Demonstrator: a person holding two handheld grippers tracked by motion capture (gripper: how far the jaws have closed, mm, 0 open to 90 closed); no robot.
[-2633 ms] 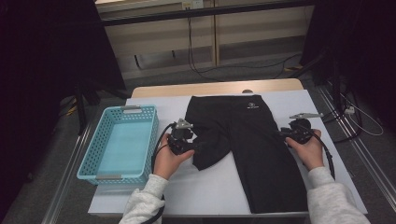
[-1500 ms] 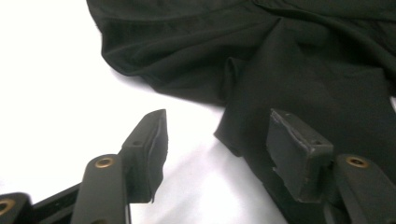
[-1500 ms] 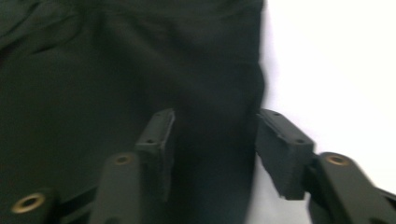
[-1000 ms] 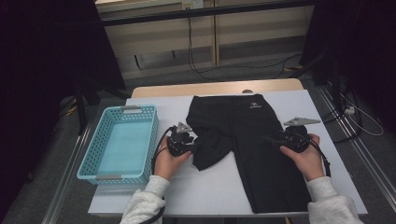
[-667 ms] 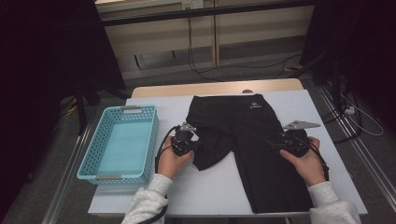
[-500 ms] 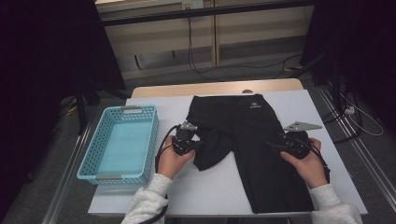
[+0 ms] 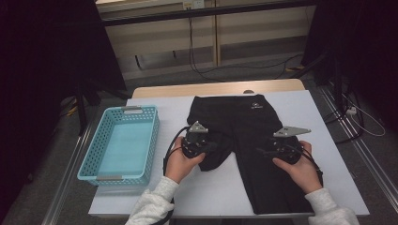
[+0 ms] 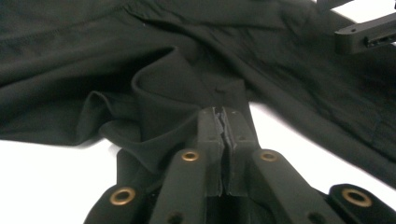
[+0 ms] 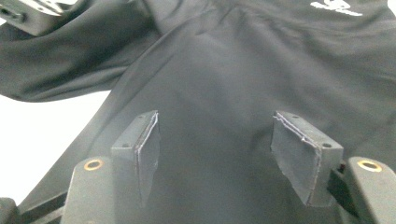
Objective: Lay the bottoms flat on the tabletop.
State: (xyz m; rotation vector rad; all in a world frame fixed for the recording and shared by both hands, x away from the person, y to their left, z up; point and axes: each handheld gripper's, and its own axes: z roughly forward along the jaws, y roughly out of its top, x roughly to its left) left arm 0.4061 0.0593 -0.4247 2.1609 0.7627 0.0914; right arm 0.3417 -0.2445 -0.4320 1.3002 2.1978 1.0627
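Observation:
Black trousers (image 7: 244,122) with a small white logo (image 7: 256,105) lie on the white table (image 7: 328,154), waist at the far side. The left leg is bunched up and folded inward. My left gripper (image 7: 212,146) is shut on a fold of that leg; in the left gripper view its jaws (image 8: 223,112) press together with the black cloth (image 8: 159,93) pinched at their tips. My right gripper (image 7: 264,151) hovers over the right leg, pointing left. In the right gripper view its jaws (image 9: 215,135) stand wide apart above flat cloth (image 9: 233,70), with nothing between the pads.
A turquoise plastic basket (image 7: 151,136) stands at the table's left edge, close to my left hand. Bare white tabletop lies in front of the trousers and to their right. Cables trail on the floor beyond the table.
My left gripper has closed on the trouser fold and shifted right with it. My right gripper has slid left, from the leg's outer edge onto the right leg.

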